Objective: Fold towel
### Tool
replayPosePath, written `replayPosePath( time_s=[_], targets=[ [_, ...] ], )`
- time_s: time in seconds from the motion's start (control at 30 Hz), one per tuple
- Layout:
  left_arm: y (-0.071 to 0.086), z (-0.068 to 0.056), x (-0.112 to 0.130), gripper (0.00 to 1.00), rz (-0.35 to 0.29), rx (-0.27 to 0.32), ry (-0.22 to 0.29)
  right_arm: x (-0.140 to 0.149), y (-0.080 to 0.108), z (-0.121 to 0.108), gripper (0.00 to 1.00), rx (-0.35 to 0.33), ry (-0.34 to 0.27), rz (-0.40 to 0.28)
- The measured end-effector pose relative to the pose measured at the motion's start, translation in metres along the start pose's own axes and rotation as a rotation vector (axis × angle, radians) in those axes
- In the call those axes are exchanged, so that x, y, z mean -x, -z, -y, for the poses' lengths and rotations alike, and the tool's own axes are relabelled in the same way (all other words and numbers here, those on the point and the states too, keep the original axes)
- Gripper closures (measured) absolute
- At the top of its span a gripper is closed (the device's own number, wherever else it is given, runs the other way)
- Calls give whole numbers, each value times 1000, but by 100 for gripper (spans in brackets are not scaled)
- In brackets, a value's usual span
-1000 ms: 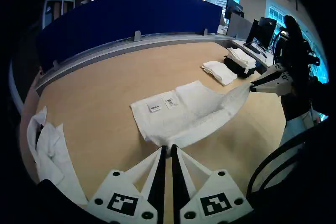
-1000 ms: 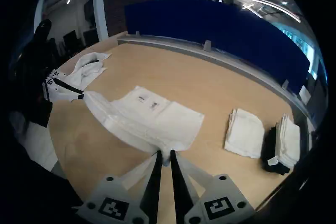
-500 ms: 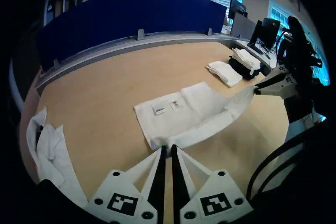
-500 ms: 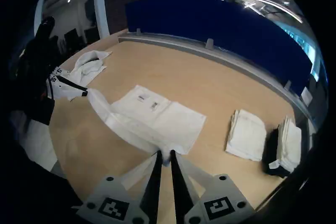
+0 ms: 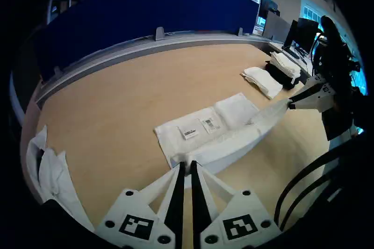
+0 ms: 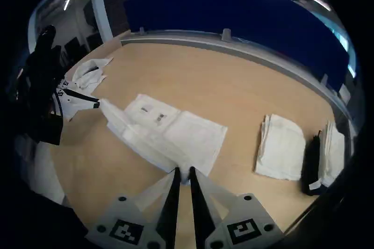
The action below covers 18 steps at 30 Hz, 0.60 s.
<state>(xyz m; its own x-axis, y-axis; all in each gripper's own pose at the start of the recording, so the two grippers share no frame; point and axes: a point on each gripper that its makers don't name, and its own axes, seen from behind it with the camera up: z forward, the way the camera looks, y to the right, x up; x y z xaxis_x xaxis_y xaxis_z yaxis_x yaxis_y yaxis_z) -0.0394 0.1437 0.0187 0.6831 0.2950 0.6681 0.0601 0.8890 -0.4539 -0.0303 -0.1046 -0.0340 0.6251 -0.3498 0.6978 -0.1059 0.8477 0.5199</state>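
Observation:
A white towel point(image 5: 210, 130) point(image 6: 166, 132) with two small labels on it lies half spread on the wooden table point(image 5: 117, 95). Its near edge is lifted off the table and stretched between both grippers. My left gripper point(image 5: 185, 167) is shut on one near corner. My right gripper point(image 6: 183, 174) is shut on the other near corner. In the left gripper view the right gripper point(image 5: 292, 105) shows at the right, pinching the towel's corner. In the right gripper view the left gripper point(image 6: 96, 104) shows at the left, holding the opposite corner.
A folded white towel point(image 6: 280, 144) point(image 5: 262, 80) lies farther along the table, beside a stack of towels on a dark object point(image 6: 327, 155) point(image 5: 285, 66). A crumpled white cloth point(image 5: 49, 179) point(image 6: 89, 71) lies near the table's other end. A blue partition point(image 5: 140, 15) backs the table. Monitors point(image 5: 299, 32) stand beyond.
Both grippers have carried the lifted near edge forward over the towel, so less of the flat part shows and the raised fold stands closer to the labels.

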Motion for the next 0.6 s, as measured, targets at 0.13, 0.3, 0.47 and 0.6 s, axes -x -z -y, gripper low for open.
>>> replayPosePath(
  time_s=[0.13,0.3,0.47,0.6],
  targets=[
    [-18,7,-3,91,7,-5,-13,0,-14,-7,85,3,-16,19],
    [-37,11,-2,91,27,-3,-18,-1,-29,-18,85,11,-15,44],
    [-50,14,4,91,46,1,-23,3,-45,-24,85,12,-17,70],
    [-57,15,8,91,58,-2,-29,6,-53,-27,85,15,-23,81]
  ],
)
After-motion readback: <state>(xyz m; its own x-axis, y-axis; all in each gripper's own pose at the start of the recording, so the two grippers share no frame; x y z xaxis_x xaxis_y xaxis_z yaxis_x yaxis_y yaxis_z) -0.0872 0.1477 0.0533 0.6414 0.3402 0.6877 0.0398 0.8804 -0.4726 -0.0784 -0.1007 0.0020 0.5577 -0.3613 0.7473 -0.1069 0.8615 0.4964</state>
